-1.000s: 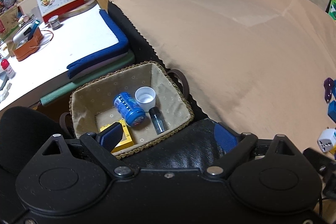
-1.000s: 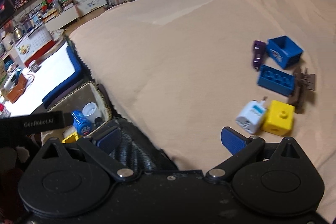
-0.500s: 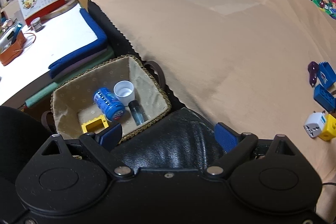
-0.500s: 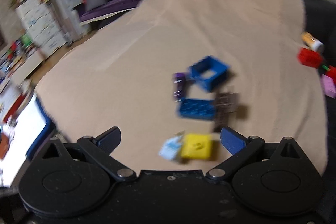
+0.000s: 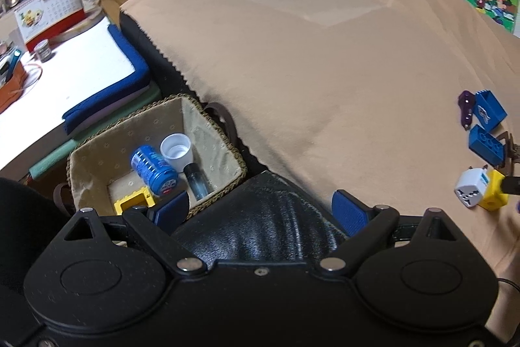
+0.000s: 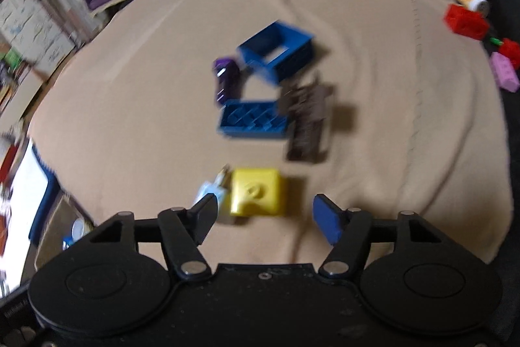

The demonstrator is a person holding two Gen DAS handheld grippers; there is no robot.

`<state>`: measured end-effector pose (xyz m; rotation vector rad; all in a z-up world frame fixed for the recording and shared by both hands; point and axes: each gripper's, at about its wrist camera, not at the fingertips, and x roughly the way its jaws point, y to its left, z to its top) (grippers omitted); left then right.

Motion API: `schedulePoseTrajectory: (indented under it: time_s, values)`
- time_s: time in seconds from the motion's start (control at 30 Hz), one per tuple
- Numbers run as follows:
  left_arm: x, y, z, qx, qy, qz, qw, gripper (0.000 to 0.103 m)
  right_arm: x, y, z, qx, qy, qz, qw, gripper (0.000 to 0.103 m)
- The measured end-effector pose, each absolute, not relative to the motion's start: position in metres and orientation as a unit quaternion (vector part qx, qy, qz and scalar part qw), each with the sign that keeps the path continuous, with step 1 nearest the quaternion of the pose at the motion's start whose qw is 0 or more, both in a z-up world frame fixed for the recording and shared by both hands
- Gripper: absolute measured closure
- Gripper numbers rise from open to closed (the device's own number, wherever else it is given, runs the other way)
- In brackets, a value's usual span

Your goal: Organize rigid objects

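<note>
Yellow block: your right gripper [image 6: 265, 217] now sits right over the yellow block [image 6: 256, 191]; a second ago it looked out over the basket side with this cluster off to its right. The jaws were wide then and are closing now, with the block just ahead of the gap and nothing pressed between the pads yet.
Meaning: you look set on this block as the next pick; judge the line carefully, since the view is blurred.
Adapter: the white adapter [image 6: 211, 194] touches the block's left side, partly behind your left pad, so a closing jaw could catch it too.
Left gripper: your left gripper [image 5: 260, 210] is spread wide and empty over the black cushion [image 5: 256, 226]; its view has swung so the cluster now shows at the right edge.
Basket: the woven basket [image 5: 221, 184] stands beside the cloth's edge. It holds a blue can [image 5: 154, 166], a white cup [image 5: 177, 148], a dark vial [image 5: 196, 179] and a yellow frame [image 5: 135, 202].
Blue brick: the blue brick [image 6: 253, 121] lies beyond the block, with a brown clip [image 6: 307, 119] against its right end.
Blue box: the open blue box [image 6: 276, 51] lies farther out, empty as far as you can see, with a purple piece [image 6: 226, 78] beside it.
Far edge: red bricks [image 6: 466, 21] and a pink brick [image 6: 503, 72] wait off the cloth.
</note>
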<state>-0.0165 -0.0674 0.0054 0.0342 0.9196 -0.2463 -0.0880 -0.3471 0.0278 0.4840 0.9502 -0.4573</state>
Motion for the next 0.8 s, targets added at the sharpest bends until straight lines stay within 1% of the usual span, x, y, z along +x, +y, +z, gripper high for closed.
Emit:
schedulePoseTrajectory:
  time_s: [0.17,0.23,0.3,0.33,0.37,0.4,0.63,0.8]
  values:
    - [-0.021,-0.079,0.012,0.027,0.430,-0.146,0.890,0.012,-0.077,-0.327,0.016,0.172,0.453,-0.239,0.842,0.046]
    - [-0.022,-0.085,0.013,0.029,0.432,-0.161,0.887,0.012,-0.076,-0.329,0.012,0.170,0.452,-0.248,0.840,0.048]
    - [-0.022,-0.094,0.012,0.034,0.436,-0.176,0.882,0.012,-0.073,-0.336,0.006,0.171,0.453,-0.254,0.837,0.048]
    - [-0.023,-0.099,0.013,0.039,0.436,-0.182,0.881,0.012,-0.072,-0.339,0.003,0.172,0.454,-0.257,0.835,0.050]
    - [-0.024,-0.106,0.013,0.047,0.434,-0.187,0.880,0.012,-0.070,-0.343,0.000,0.174,0.455,-0.258,0.834,0.053]
    - [-0.025,-0.114,0.015,0.058,0.431,-0.193,0.880,0.012,-0.070,-0.347,-0.002,0.177,0.456,-0.258,0.833,0.066]
    - [-0.040,-0.178,0.030,0.128,0.390,-0.269,0.871,0.011,-0.079,-0.364,-0.002,0.198,0.444,-0.254,0.836,0.067]
    - [-0.045,-0.232,0.022,0.195,0.376,-0.305,0.853,0.010,-0.088,-0.388,0.002,0.230,0.435,-0.262,0.830,0.067]
